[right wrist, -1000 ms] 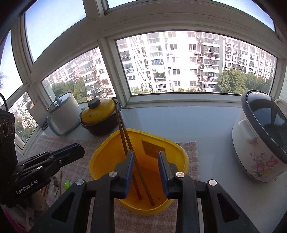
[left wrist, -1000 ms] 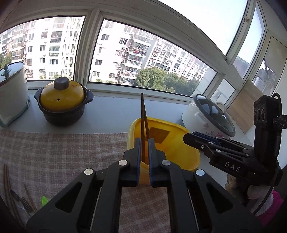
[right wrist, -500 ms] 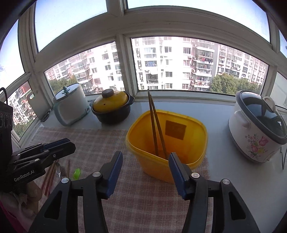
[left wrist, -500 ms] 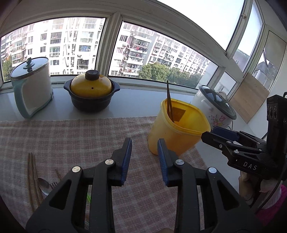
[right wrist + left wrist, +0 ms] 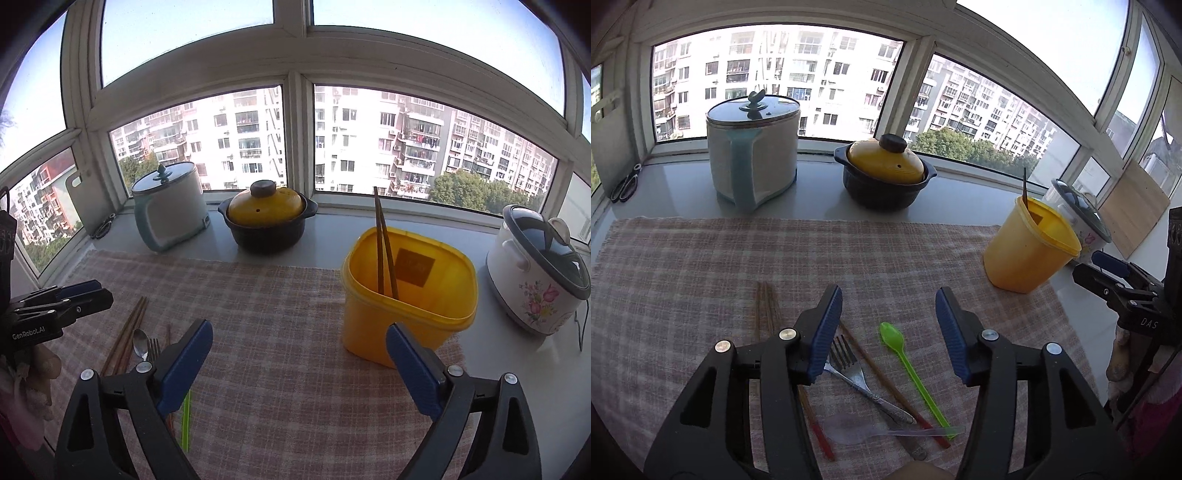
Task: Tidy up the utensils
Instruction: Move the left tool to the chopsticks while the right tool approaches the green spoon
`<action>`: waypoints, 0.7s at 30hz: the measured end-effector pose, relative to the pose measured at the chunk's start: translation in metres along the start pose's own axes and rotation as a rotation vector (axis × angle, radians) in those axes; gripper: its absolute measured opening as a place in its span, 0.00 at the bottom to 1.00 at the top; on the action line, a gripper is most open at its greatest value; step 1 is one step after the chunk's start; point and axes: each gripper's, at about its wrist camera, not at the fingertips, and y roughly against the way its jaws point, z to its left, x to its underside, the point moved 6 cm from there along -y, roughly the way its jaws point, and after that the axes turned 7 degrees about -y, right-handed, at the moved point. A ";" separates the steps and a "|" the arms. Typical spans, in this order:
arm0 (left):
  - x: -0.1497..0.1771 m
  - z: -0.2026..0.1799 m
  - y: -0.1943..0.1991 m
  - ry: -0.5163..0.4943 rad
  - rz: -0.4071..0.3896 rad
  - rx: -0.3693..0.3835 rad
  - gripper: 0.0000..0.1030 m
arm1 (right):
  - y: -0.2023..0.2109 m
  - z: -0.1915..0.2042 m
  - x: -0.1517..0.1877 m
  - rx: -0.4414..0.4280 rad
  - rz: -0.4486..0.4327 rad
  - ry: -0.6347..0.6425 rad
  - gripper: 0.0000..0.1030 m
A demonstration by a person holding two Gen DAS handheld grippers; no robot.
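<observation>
Yellow plastic bin (image 5: 406, 295) held one chopstick pair (image 5: 384, 243); the left gripper (image 5: 888, 332) and right gripper (image 5: 299, 362), jaws just opening, gripped nothing. Next pickup likely meant closing the left on the fork (image 5: 849, 363) or green spoon (image 5: 905, 354).

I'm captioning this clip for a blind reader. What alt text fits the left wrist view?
The open left tool hovers over utensils on a checked cloth: a metal fork, a green plastic spoon, a clear spoon and chopsticks. A yellow container stands at right.
</observation>
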 end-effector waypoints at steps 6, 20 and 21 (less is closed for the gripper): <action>0.032 0.060 0.003 0.038 0.113 -0.080 0.52 | -0.019 0.029 0.012 -0.033 0.052 0.019 0.99; 0.092 0.098 -0.038 0.084 0.330 -0.044 0.13 | -0.081 0.072 0.076 -0.086 0.337 0.091 0.74; 0.094 0.100 -0.042 0.084 0.343 -0.049 0.13 | -0.084 0.074 0.081 -0.093 0.357 0.087 0.73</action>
